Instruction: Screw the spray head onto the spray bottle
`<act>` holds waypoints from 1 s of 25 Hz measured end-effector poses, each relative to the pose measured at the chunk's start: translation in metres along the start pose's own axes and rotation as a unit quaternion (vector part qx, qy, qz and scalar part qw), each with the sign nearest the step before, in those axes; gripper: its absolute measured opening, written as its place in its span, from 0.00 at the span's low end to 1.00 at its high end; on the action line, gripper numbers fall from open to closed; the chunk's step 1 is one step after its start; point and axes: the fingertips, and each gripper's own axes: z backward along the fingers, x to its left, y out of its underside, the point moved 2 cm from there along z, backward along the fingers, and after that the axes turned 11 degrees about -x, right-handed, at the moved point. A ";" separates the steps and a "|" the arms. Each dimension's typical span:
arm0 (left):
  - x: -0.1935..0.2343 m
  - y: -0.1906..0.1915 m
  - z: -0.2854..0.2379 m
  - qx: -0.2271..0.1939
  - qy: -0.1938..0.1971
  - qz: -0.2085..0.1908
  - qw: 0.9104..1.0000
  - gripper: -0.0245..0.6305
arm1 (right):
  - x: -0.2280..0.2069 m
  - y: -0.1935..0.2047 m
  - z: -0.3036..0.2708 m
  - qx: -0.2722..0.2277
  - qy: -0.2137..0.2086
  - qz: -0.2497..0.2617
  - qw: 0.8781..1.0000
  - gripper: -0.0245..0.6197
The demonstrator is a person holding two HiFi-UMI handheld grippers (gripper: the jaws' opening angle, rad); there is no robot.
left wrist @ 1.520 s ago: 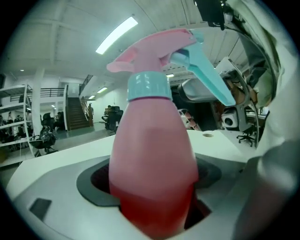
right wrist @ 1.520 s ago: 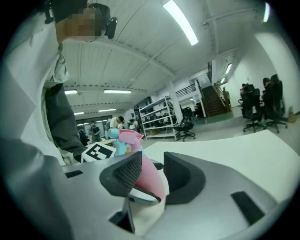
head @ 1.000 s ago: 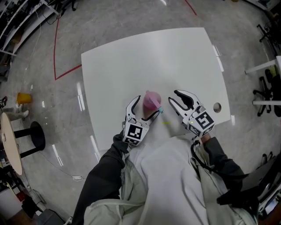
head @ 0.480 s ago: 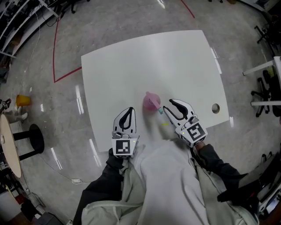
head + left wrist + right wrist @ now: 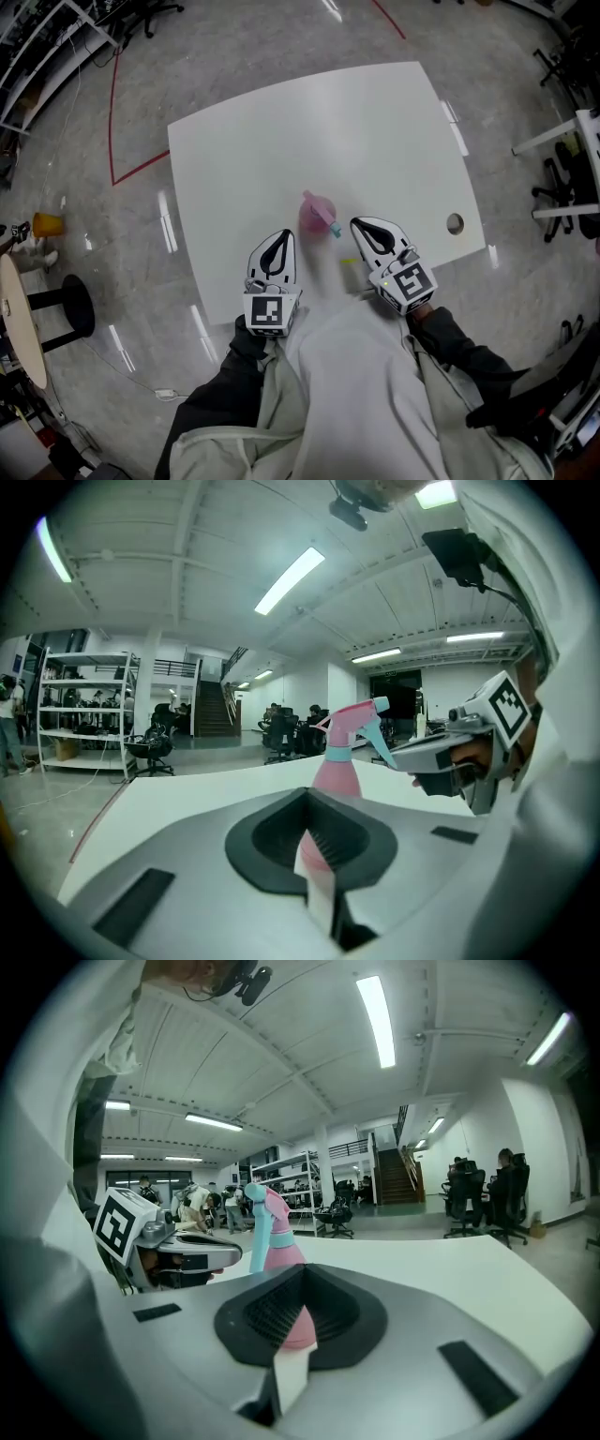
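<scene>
The left hand-held gripper (image 5: 278,240) has its jaws pressed together with nothing between them. The right hand-held gripper (image 5: 361,228) has just been closing; its jaws now meet too, and they are empty. Both rest low over the near edge of the worktop (image 5: 281,122), tips pointing away from the person.

In the head view the spray bottle (image 5: 317,214) stands upright on the worktop, free of both. It is at about 1 o'clock from the left tips and 10 o'clock from the right tips, near each but touching neither. It is pink, and its spray head (image 5: 330,228) sits on the neck, with the teal nozzle turned toward 5 o'clock. Each gripper view shows the bottle just beyond its closed jaws.

A round hole (image 5: 455,223) lies in the worktop at 3 o'clock from the right hand-held gripper.
</scene>
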 end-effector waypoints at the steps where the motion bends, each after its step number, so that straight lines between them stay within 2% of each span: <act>1: -0.001 0.001 0.000 0.001 0.001 0.000 1.000 0.05 | 0.000 0.002 0.001 0.002 -0.001 -0.001 1.000 0.03; 25: -0.007 0.008 -0.007 0.011 0.013 -0.013 1.000 0.05 | 0.003 0.011 -0.006 0.019 -0.014 0.004 1.000 0.03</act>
